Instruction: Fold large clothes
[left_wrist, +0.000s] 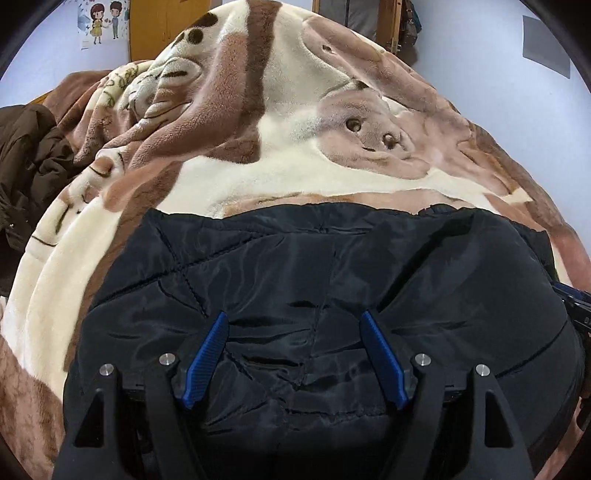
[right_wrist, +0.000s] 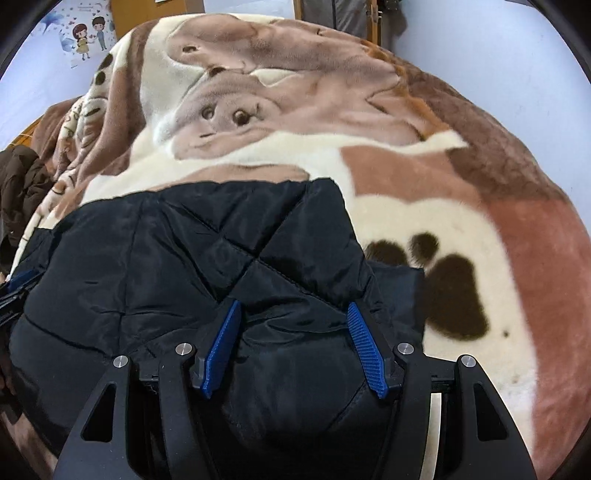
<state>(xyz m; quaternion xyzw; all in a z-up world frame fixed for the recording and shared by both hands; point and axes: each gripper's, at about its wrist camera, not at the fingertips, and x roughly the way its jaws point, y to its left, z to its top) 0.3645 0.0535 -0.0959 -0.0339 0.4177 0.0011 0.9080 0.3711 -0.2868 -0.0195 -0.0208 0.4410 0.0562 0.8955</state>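
Bedding, a cream-and-brown plush animal-print blanket (left_wrist: 280, 173), carries the black quilted padded jacket (left_wrist: 314, 273) beneath left gripper (left_wrist: 293, 321) and right gripper (right_wrist: 293, 310), both wide open, holding nothing; advise gripping near hems evenly, folding toward bare blanket beyond the far edge.

Both wrist views look forward and down, close over the black jacket (left_wrist: 314, 280) on the blanket (left_wrist: 295, 162); both share the far wall poster (right_wrist: 86, 35).
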